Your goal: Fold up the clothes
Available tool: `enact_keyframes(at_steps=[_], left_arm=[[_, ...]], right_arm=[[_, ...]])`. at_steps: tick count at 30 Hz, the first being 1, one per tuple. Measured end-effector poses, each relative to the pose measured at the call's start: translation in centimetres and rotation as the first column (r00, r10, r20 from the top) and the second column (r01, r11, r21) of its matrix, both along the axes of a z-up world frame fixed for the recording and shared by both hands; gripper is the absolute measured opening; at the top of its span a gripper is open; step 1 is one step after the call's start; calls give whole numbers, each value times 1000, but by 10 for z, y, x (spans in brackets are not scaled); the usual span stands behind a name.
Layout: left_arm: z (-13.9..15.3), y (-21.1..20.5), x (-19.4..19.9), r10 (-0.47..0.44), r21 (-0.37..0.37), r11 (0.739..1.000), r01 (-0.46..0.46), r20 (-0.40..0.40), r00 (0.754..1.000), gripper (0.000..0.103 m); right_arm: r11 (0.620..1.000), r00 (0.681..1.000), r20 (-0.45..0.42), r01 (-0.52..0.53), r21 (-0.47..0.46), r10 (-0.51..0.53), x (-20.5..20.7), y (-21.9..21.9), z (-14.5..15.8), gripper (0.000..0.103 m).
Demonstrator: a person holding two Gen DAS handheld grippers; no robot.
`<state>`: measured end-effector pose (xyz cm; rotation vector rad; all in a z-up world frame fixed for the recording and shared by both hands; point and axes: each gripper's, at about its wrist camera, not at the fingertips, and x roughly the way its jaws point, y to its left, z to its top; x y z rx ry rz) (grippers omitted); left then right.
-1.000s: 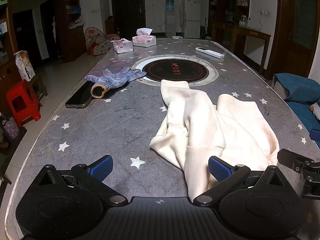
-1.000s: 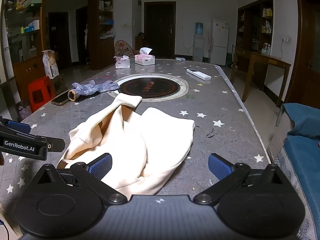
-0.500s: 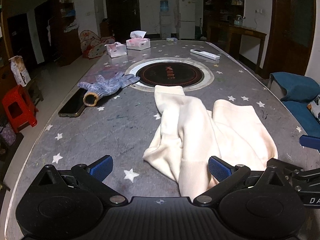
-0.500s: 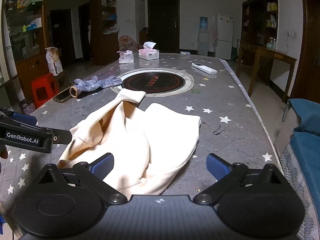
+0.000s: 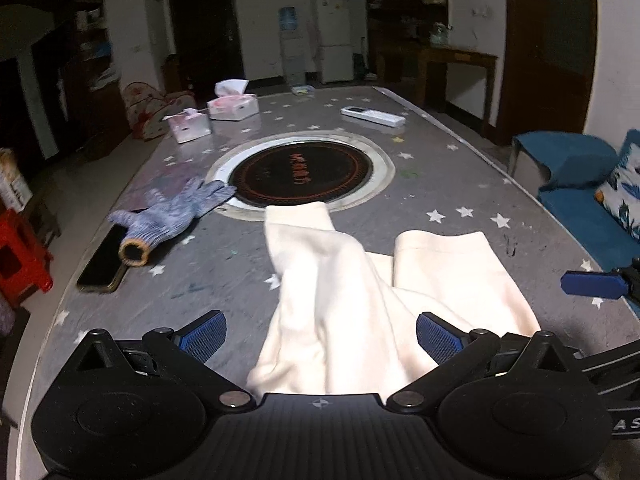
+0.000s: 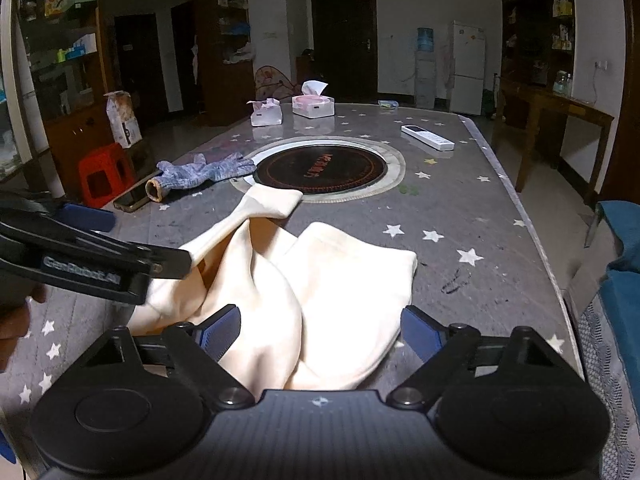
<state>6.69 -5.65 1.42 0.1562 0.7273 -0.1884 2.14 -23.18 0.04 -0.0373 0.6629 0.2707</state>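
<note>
- Your left gripper (image 5: 320, 338) stands wide, nothing pinched; the crumpled cream fabric garment (image 5: 372, 300) lies on the table between and just beyond its blue pads, its near hem running under the tool at 6 o'clock.
- Your right gripper (image 6: 320, 330) is also spread, though its jaws have just been closing a little; the cream garment (image 6: 320, 300) bulges up between the pads, and I cannot tell whether the left pad touches it. The right pad is clear of it.
- One sleeve-like end of the garment stretches toward 12 o'clock and its tip lies on the rim of the round black hotplate set into the table (image 5: 302, 172).
- In the right wrist view your left tool crosses in from 9 o'clock, its tip at the garment's left fold.
- The grey star-printed tabletop (image 6: 460, 208) has bare room at 1 to 3 o'clock of the garment; its right edge runs close beside a blue sofa (image 5: 580, 184).
- At 10 o'clock lie a blue-grey knitted work glove (image 5: 172, 216) and, touching its cuff, a dark phone (image 5: 102, 260) near the left edge.
- Far across: two pink-and-white tissue boxes (image 5: 232, 106) and a white remote control (image 5: 372, 116).
- Readable writing: "GenRobot.AI" on the left tool, blurred; the hotplate's lettering is illegible.
</note>
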Motion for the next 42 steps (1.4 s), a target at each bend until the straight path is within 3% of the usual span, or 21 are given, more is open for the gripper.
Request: enact_keyframes(at_steps=[4,7,9,11,15,19,26,31,35,38,42], left_arm=[[-10,-3,17,-38,-10,999,37,-37,999,88],[-17,2,25,-76,-43,996,73,-67,995,72],[-22,7,28,-94,-65,994,88,-87,992,47],[-25,15,31,-114,-116,988,101,-111,987,29],[-24,28,28,-130,-170,979,110,-108,986,14],[-22,42,22,-121,-202,974,100,-95,988,12],[-18,64,15,-106,-254,964,80,-92,990,12],[-19,69,16,-108,-249,965,82,-93,990,17],[-20,66,18,-116,-239,967,92,-90,989,31],[-20,61,22,-124,-231,968,101,-88,988,33],[-18,57,26,-137,-234,965,115,-78,988,33]], right_arm=[[1000,1000,-12,-22,13,22,9,-3,1,87],[998,999,-22,-40,39,41,13,-7,1,87],[997,998,-29,-56,55,58,17,-8,1,87],[996,997,-32,-71,55,73,21,-6,2,87],[992,993,-39,-110,60,112,30,1,0,82],[982,984,-56,-167,84,172,46,17,-3,70],[965,964,-95,-238,109,248,77,47,-14,59],[966,961,-98,-255,50,259,92,64,-21,41],[968,963,-96,-252,19,252,95,66,-24,33],[963,959,-89,-270,16,270,94,67,-24,20],[956,951,-97,-293,15,293,93,70,-23,20]])
